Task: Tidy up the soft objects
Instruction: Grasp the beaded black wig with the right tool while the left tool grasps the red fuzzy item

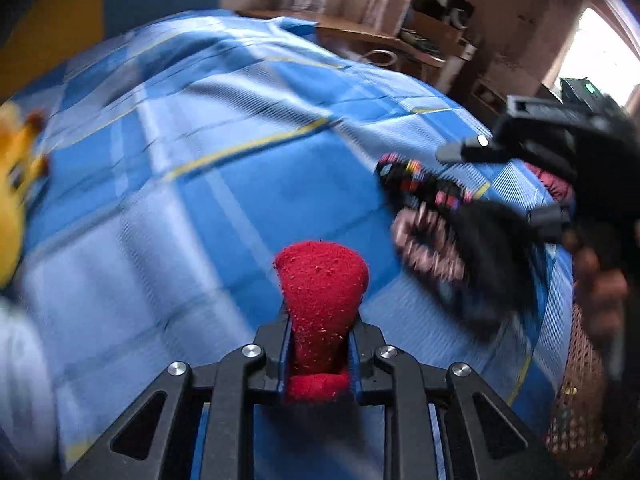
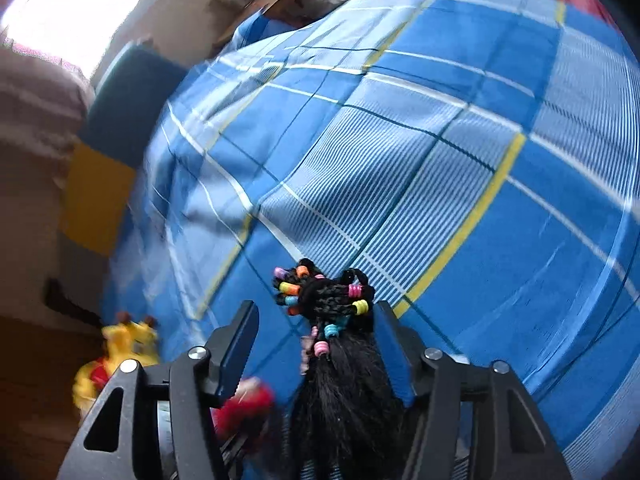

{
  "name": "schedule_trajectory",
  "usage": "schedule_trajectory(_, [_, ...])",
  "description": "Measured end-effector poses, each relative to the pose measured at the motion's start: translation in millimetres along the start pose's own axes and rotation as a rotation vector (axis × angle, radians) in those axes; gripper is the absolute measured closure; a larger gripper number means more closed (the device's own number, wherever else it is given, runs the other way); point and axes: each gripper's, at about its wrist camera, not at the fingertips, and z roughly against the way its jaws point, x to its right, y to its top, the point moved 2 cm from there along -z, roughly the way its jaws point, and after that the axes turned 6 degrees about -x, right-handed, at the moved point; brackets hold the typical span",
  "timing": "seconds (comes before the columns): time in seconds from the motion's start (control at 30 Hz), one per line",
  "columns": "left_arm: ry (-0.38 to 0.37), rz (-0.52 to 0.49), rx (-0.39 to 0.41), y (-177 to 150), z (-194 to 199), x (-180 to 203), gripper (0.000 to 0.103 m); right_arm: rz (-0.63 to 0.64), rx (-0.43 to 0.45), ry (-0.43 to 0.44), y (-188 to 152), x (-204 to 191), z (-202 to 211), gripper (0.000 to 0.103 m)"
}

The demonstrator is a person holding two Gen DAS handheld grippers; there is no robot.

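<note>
while both grippers are loaded, nothing looks sorted yet, so the task seems to be at an early or middle stage. the left gripper [image 1: 320,344] is clamped on a red soft piece [image 1: 322,284], which sticks out ahead of the fingers above the near part of the bed [image 1: 180,160] with its blue checked sheet. the right gripper [image 2: 316,332] carries a doll with black braided hair and coloured beads [image 2: 324,304]; its fingers stand fairly wide, with the hair bunched against the right one, so i cannot tell whether it truly grips or only cradles the doll. in the left wrist view that same doll [image 1: 436,216] hangs blurred under the right gripper [image 1: 520,148], over the right edge of the bed.

a yellow plush toy [image 2: 120,352] lies at the left edge of the bed, apart from both grippers, and probably waits for its turn. judging by this, both held items must be set down in a group and the plush gathered.

most of the sheet is bare, so little stands in the way. a patterned mesh item [image 1: 580,380] hangs off the right edge; shelves with clutter [image 1: 432,20] stand beyond the far corner.
</note>
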Motion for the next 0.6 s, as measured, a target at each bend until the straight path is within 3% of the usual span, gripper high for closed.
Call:
schedule_trajectory(0.3, [0.115, 0.086, 0.043, -91.2, 49.8, -20.0, 0.080, 0.219, -0.043, -0.212, -8.7, -24.4, -28.9, 0.044])
schedule_trajectory(0.4, [0.154, 0.081, 0.089, -119.0, 56.9, -19.9, 0.080, 0.340, -0.051, -0.382, -17.3, -33.0, -42.0, 0.075])
schedule_trajectory(0.6, [0.179, 0.088, 0.181, -136.9, 56.3, -18.2, 0.079, 0.354, -0.042, -0.370, -18.1, -33.6, -43.8, 0.076])
